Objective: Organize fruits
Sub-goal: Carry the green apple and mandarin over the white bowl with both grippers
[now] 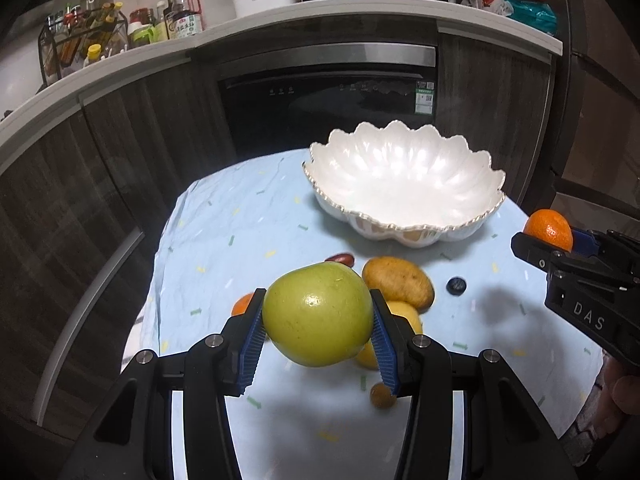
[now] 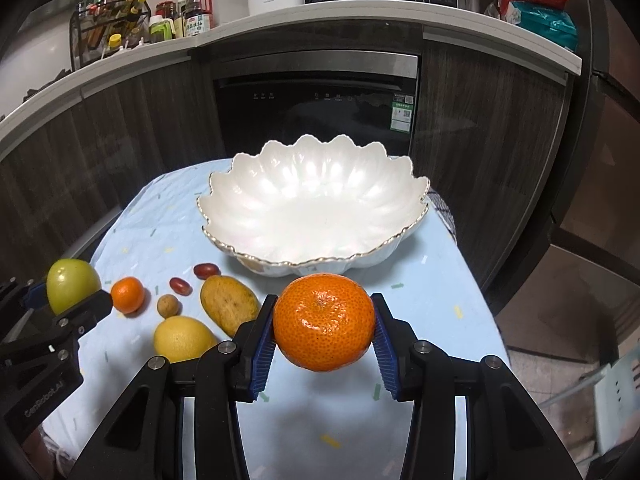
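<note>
Dark wood-grain cabinets stood behind the pale blue, confetti-printed cloth tabletop [image 2: 440, 280]. "DAS" showed on the right gripper [image 2: 324, 332], "GenRobot.AI" on the left gripper [image 1: 318, 320]. Ridged blue fingers [image 1: 252, 344] clamped a smooth green apple [image 1: 318, 314]; the right's held a pebbly orange mandarin [image 2: 324, 322] before the empty scalloped pearly white bowl [image 2: 316, 208].

The white bowl [image 2: 316, 216] sat empty, wide open from above, only its scalloped rim to clear. Bare blue cloth [image 2: 436, 300] lay free on the right. Left of centre, the mango [image 2: 229, 303], lemon [image 2: 183, 339] and small orange [image 2: 127, 294] crowded the cloth, blocking any low pass there.
</note>
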